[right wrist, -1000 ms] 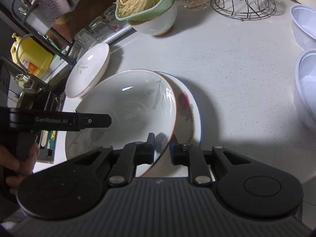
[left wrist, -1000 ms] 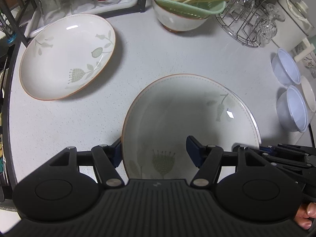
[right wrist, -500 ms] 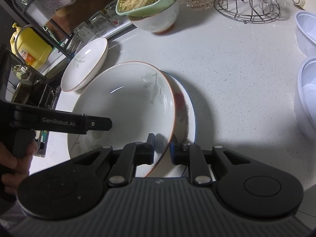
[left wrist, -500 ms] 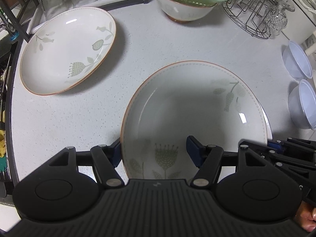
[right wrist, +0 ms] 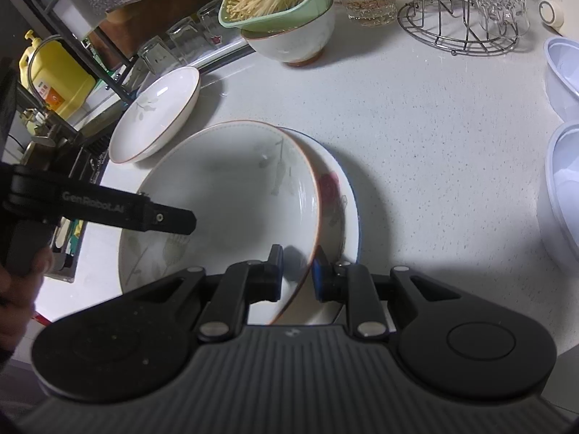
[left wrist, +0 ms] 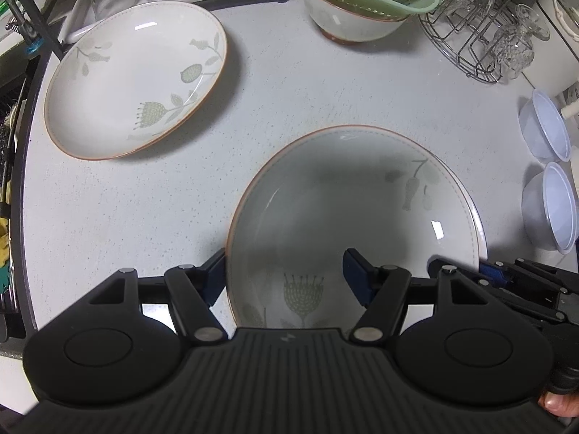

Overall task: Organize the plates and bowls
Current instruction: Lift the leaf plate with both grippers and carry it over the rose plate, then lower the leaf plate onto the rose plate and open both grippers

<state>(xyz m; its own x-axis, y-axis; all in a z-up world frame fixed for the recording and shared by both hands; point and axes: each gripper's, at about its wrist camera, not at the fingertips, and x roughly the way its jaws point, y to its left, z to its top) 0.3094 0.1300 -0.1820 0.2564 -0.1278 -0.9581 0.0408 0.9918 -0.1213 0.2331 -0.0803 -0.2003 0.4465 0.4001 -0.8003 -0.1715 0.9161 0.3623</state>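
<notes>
One shallow glazed bowl (right wrist: 224, 209) rests tilted on a blue-rimmed plate (right wrist: 342, 213) on the counter (right wrist: 434, 144): rigid, slippery, breakable. Right gripper (right wrist: 297, 271) pinches its near rim; left gripper (left wrist: 284, 275), half open, straddles the opposite rim, unclamped.

"GenRobot.AI" on left gripper (right wrist: 108, 209) arm.

Tilted floral plate (right wrist: 224, 195) overlaps rose plate (right wrist: 338, 209)

Plates (left wrist: 134, 79) glazed ceramic, glossy. Counter (left wrist: 325, 83) speckled, matt, stone-like. Glass rack (right wrist: 459, 32) bare metal wire; colander (right wrist: 289, 3) green plastic.
</notes>
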